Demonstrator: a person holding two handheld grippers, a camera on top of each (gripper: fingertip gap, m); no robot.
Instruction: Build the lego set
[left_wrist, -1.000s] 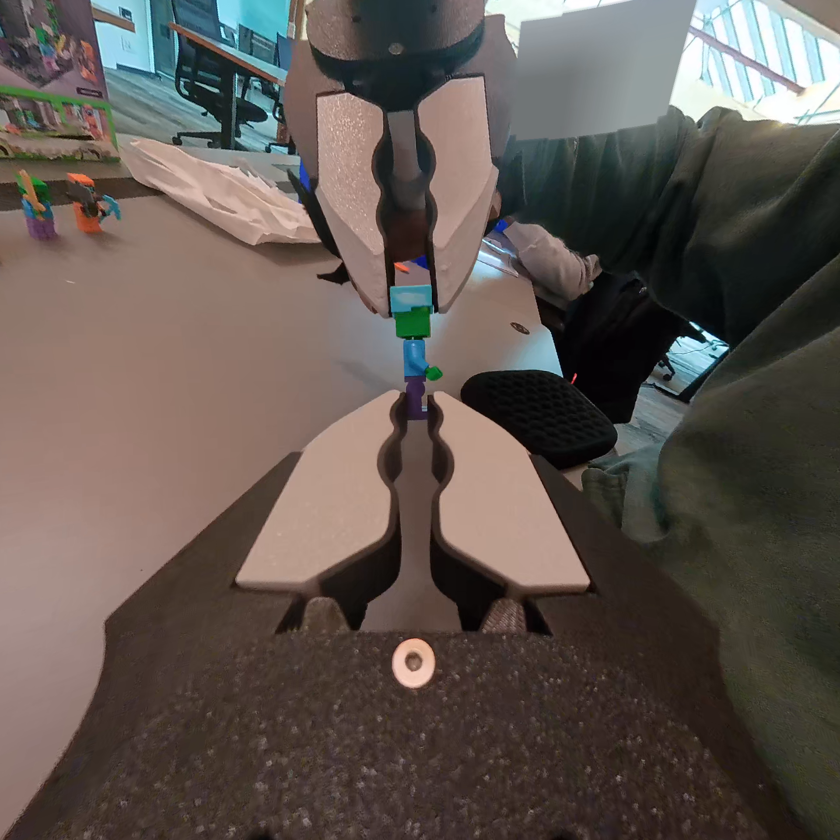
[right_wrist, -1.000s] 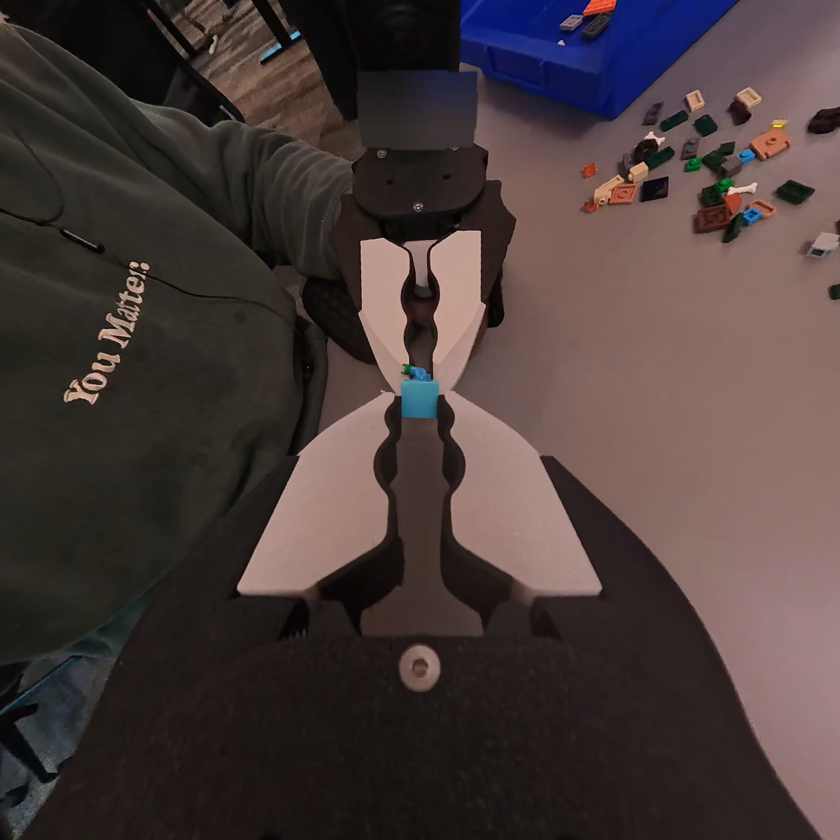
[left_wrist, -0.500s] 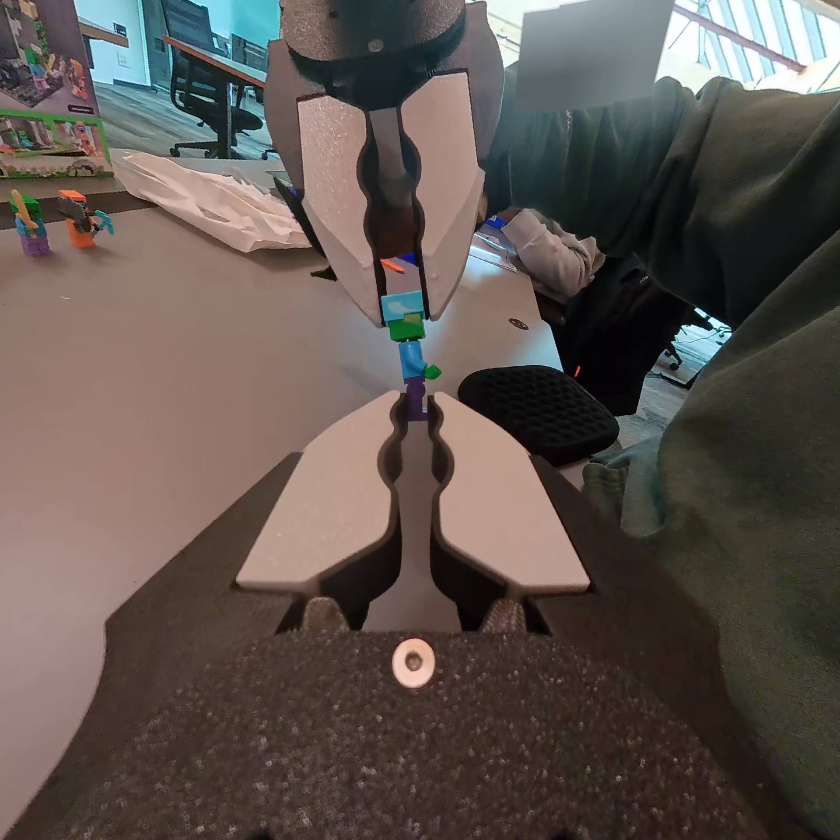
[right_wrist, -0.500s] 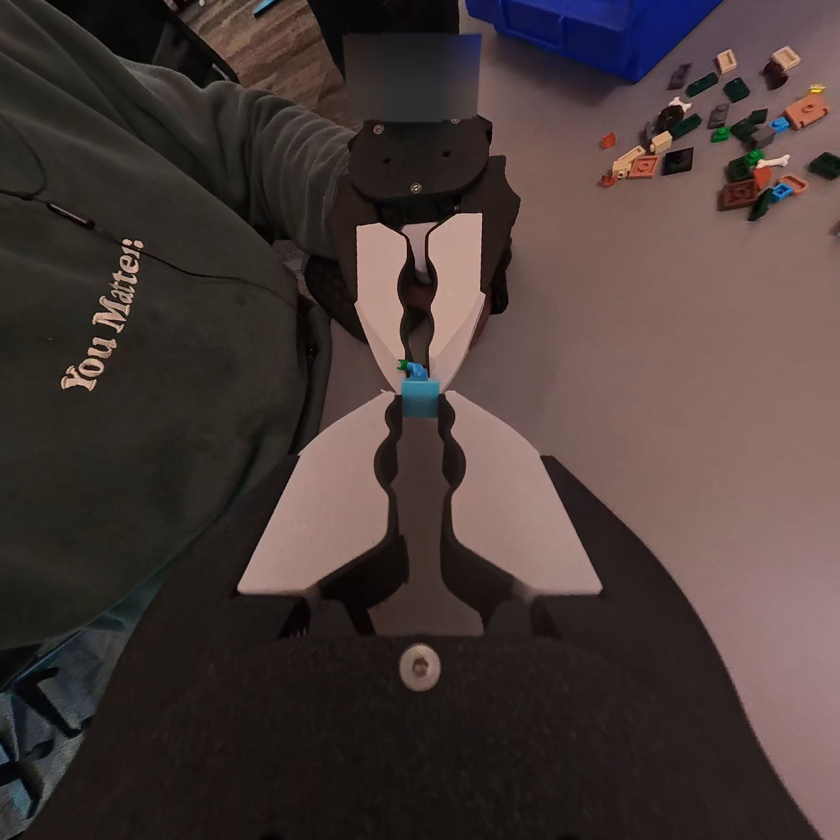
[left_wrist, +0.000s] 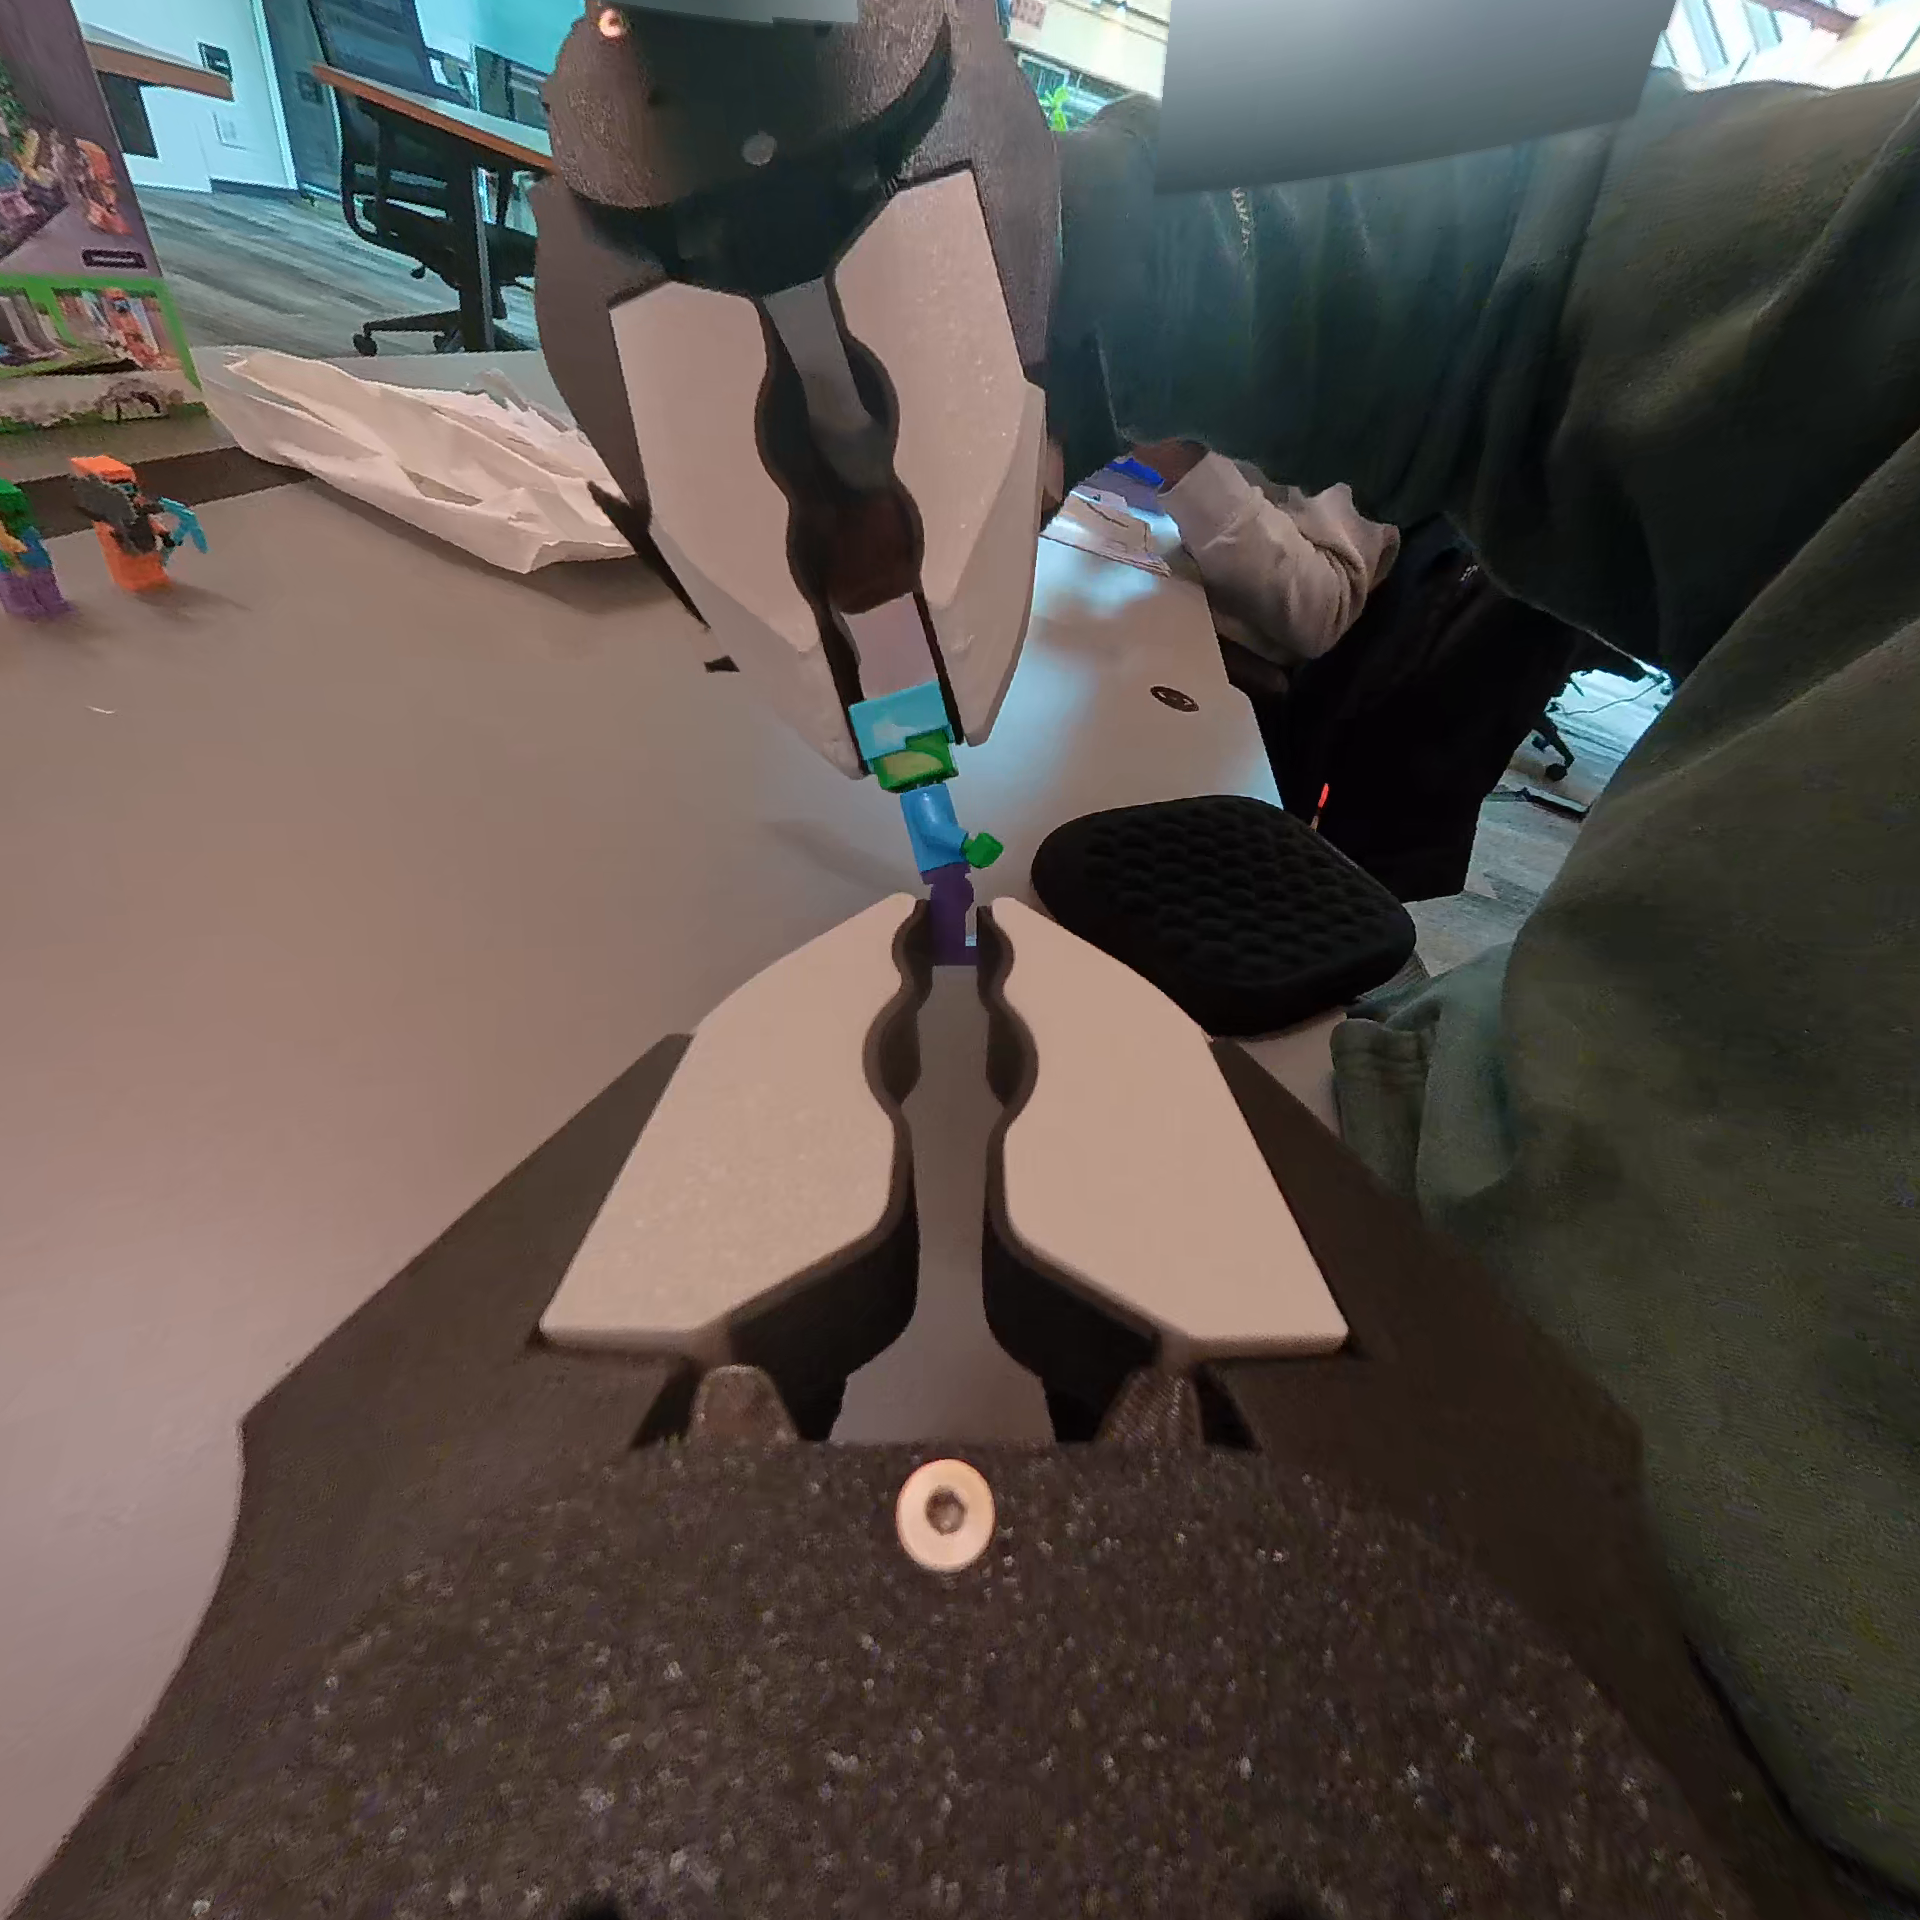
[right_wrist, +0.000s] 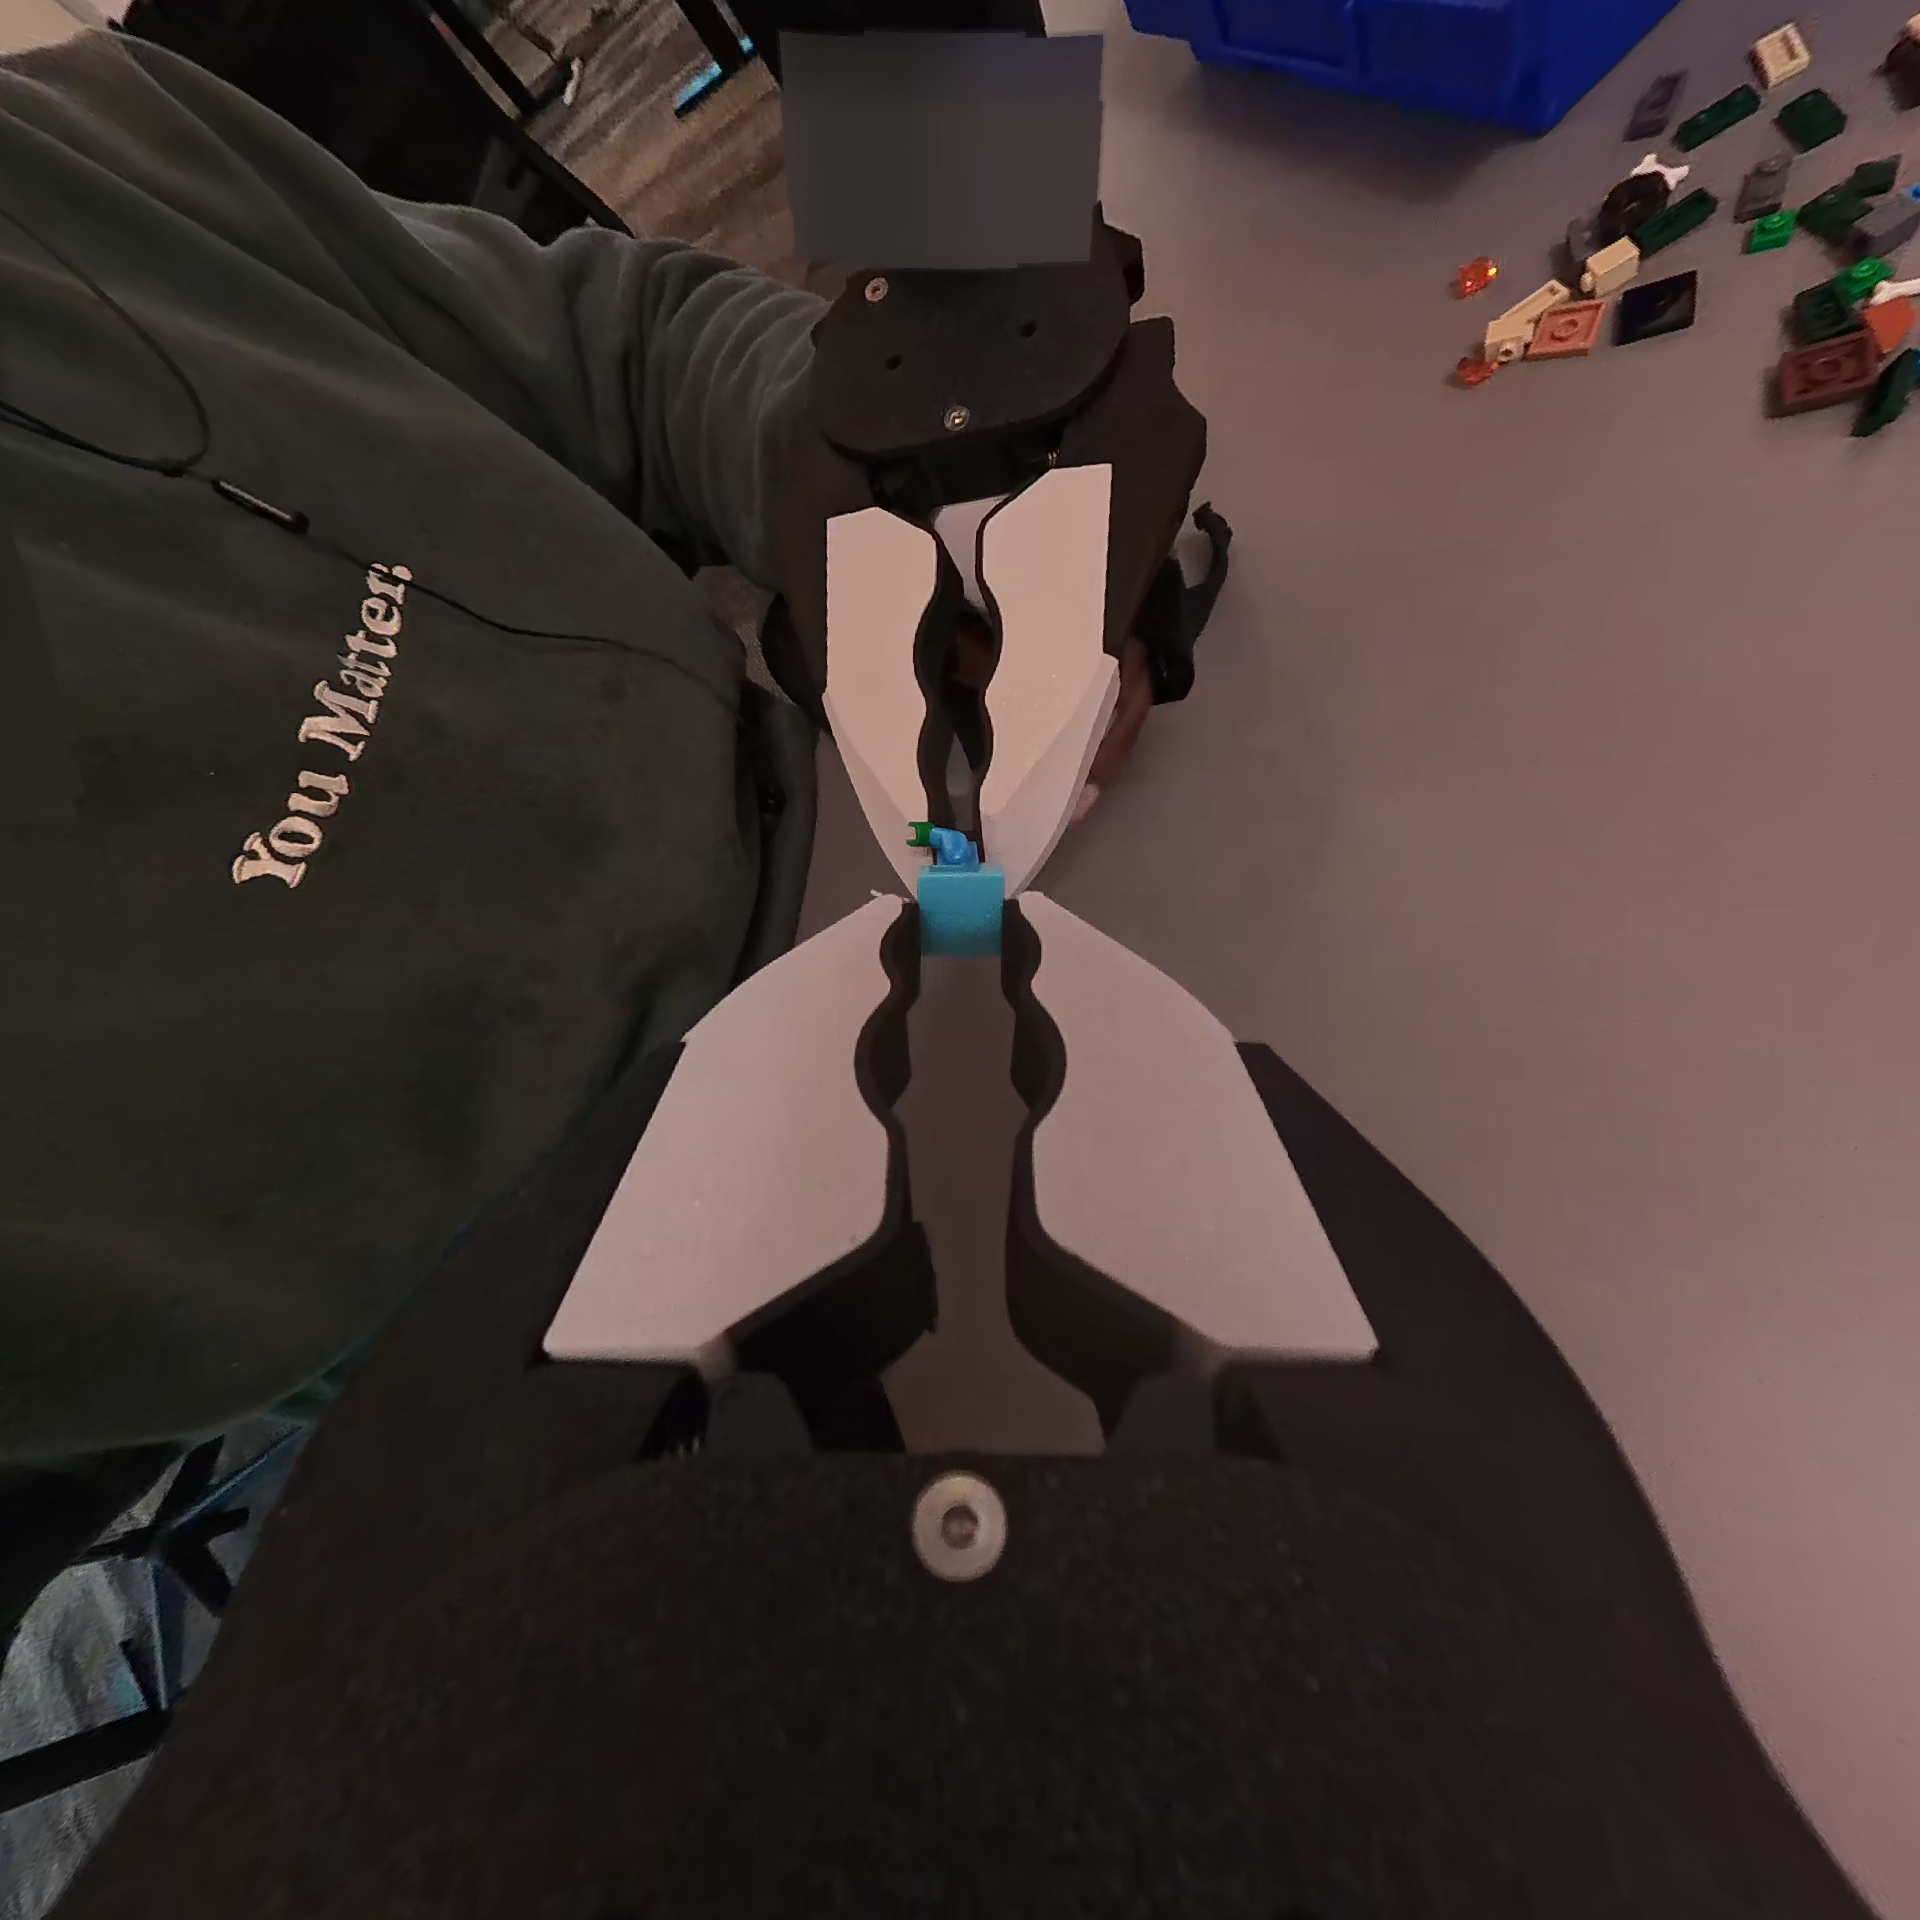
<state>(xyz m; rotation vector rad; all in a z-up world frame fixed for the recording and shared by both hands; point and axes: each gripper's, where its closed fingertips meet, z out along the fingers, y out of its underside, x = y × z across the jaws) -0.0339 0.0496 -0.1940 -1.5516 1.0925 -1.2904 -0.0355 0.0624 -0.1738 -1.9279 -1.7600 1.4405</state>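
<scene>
- Toy figure (left_wrist: 940, 831): held in the air between the two pairs of tongs, above the grey surface (left_wrist: 364, 831). Its long axis runs from one pair to the other, leaning slightly; purple legs toward the left tongs, light-blue cap toward the right tongs; one green hand sticks out sideways.
- Left tongs (left_wrist: 948, 920): tips pinching the figure's purple legs.
- Right tongs (right_wrist: 961, 914): tips pinching the light-blue cap (right_wrist: 961, 912) on the green head.
- Blue bin (right_wrist: 1455, 42): at the far edge of the right wrist view; contents cannot be told.
- Loose bricks (right_wrist: 1766, 270): scattered on the surface beside the bin.
- Two finished figures (left_wrist: 94, 530): standing upright far left, near a picture box (left_wrist: 73, 260) and crumpled white bag (left_wrist: 416, 457).
</scene>
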